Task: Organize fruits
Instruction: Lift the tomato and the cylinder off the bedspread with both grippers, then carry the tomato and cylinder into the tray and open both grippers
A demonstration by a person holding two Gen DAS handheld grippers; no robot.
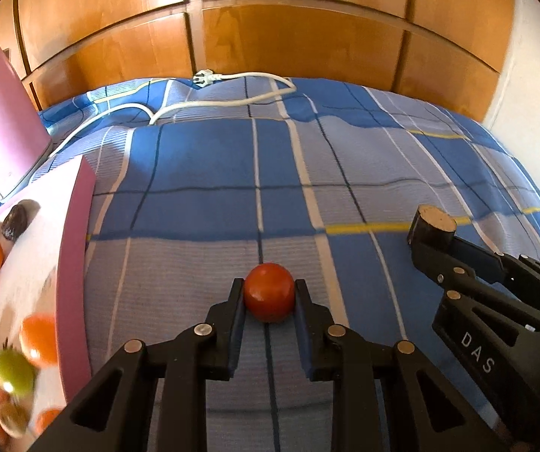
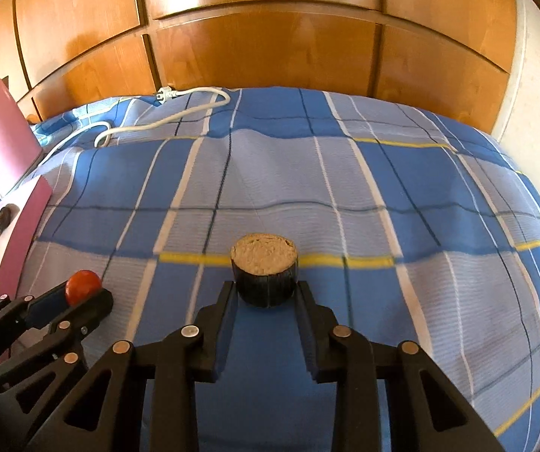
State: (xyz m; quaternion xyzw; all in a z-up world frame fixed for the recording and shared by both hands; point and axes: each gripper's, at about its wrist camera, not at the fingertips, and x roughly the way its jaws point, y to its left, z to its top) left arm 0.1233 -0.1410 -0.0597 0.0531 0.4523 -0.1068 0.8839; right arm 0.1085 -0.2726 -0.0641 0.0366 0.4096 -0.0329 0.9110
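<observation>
Your left gripper (image 1: 269, 286) pinches the red fruit (image 1: 269, 292) at its widest girth, right at the fingertips (smooth, round, likely slippery), so squeeze gently. Your right gripper (image 2: 265, 288) clamps the dark stub (image 2: 264, 275), which looks stiff and light.

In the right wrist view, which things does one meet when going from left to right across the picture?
Pink box → left gripper holding a red tomato → right gripper holding a dark cut cylinder piece → bare blue plaid bedsheet.
</observation>
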